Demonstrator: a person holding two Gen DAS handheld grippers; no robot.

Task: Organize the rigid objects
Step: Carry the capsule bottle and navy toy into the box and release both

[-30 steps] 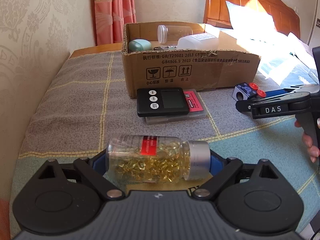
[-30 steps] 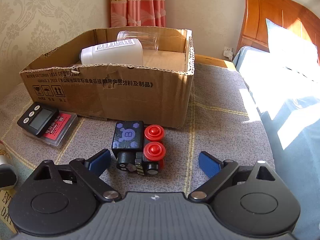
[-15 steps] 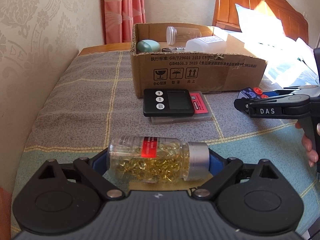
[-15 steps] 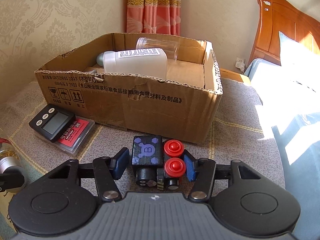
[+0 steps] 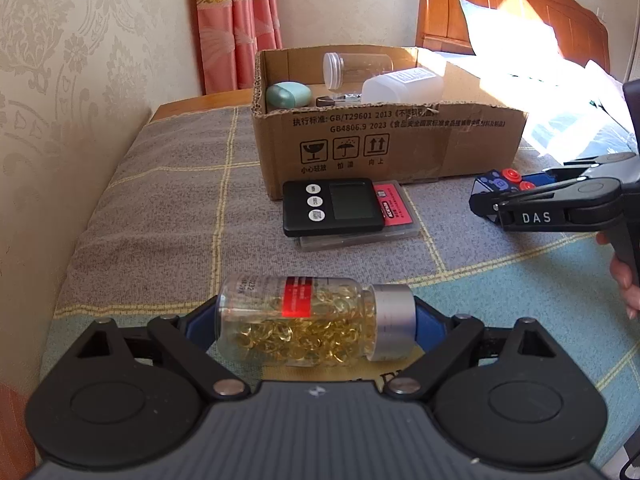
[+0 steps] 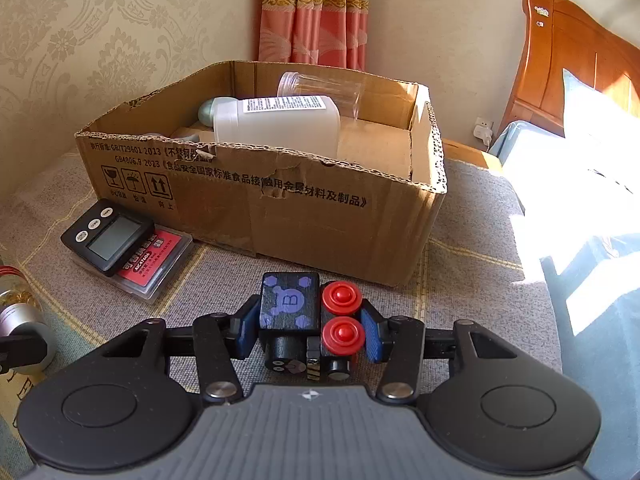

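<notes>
My left gripper [image 5: 316, 322] is shut on a clear pill bottle [image 5: 304, 322] of yellow capsules, held sideways by its base and silver cap above the bed cover. My right gripper [image 6: 310, 330] is shut on a black toy train [image 6: 304, 320] with red wheels, just in front of the cardboard box [image 6: 304, 216]. The toy [image 5: 498, 182] and the box [image 5: 384, 148] also show in the left wrist view. The box holds a white bottle [image 6: 280, 124], a clear jar [image 6: 320, 88] and a green case [image 5: 288, 94].
A black digital timer [image 5: 332, 206] lies on a red-labelled clear case [image 5: 394, 210] in front of the box's left end. The wallpapered wall runs along the left. A wooden headboard [image 6: 576, 68] and sunlit bedding are at the right.
My right gripper closed on the toy train and lifted it toward the box. My left gripper, holding the pill bottle, rose and moved closer to the box.
</notes>
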